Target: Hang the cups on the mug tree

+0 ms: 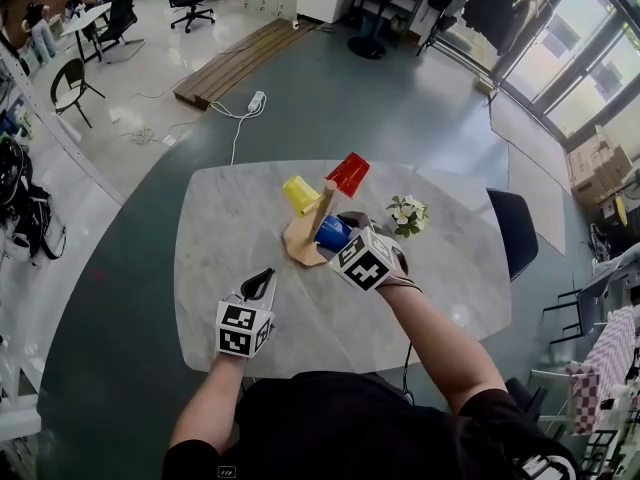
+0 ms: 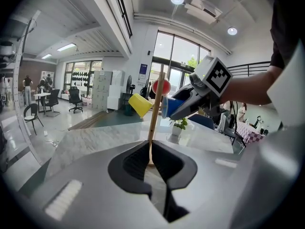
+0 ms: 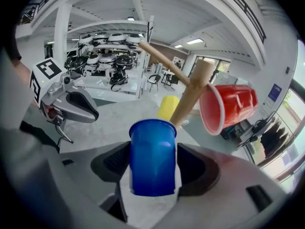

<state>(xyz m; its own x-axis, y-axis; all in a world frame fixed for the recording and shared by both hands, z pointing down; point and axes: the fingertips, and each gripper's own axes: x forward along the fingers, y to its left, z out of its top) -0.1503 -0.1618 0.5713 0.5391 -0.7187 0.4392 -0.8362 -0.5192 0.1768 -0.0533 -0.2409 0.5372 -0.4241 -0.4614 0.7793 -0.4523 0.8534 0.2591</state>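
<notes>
The right forearm reaches in from 5 o'clock across the marble table point(image 1: 230, 268), wrist bent so the right gripper point(image 1: 346, 241) tips steeply down toward the middle of the tabletop. Its 2 jaws are clamped on the sides of a blue cup point(image 3: 152, 159), whose rim faces away from the hand and sits just beside the post of the wooden mug tree point(image 1: 322, 213); whether it touches the post cannot be told. On the tree, a yellow cup point(image 1: 299, 194) hangs at 10 o'clock from the post and a red cup point(image 1: 348, 174) at 1 o'clock, both mouths outward. The left forearm comes up from 6 o'clock, and the left gripper point(image 1: 260, 284) hovers near the table's near edge at 7 o'clock, aimed at the tree, jaws closed with nothing between them, well apart from the tree. Bare marble lies between the 2 grippers and along the left side. A small potted plant point(image 1: 407, 214) stands near the right gripper at 3 o'clock, and a black chair point(image 1: 515, 230) sits beyond the table edge there.
</notes>
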